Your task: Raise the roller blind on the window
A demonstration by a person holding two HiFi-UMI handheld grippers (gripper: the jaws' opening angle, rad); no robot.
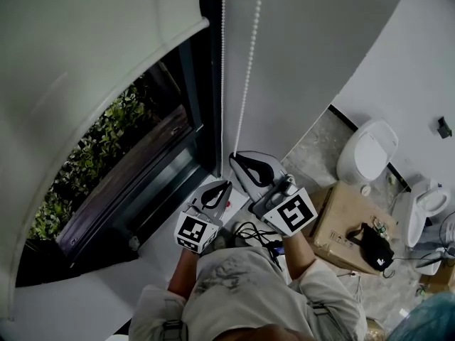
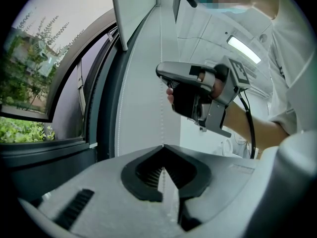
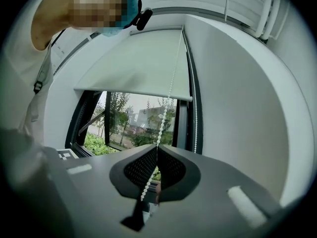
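Observation:
The white roller blind (image 1: pixel 85 55) hangs partly raised over the dark-framed window (image 1: pixel 153 180); in the right gripper view the blind (image 3: pixel 141 68) has its bottom bar about halfway up the glass. Two strands of white bead chain (image 1: pixel 247 62) run down beside the frame. My right gripper (image 1: pixel 237 155) is shut on the right strand, and the bead chain (image 3: pixel 166 103) passes between its closed tips (image 3: pixel 156 147). Just below it, my left gripper (image 1: pixel 227 184) is shut on the other strand; the bead chain (image 2: pixel 161 113) rises from its tips (image 2: pixel 163 146). The right gripper (image 2: pixel 171 76) shows above.
A white sill (image 1: pixel 71 297) runs under the window, with green plants (image 1: pixel 106 130) outside. To the right stand a toilet (image 1: pixel 366 151) and a cardboard box (image 1: pixel 341 222) with a black device (image 1: pixel 373 246) on it. A white wall (image 1: pixel 320 34) lies right of the chain.

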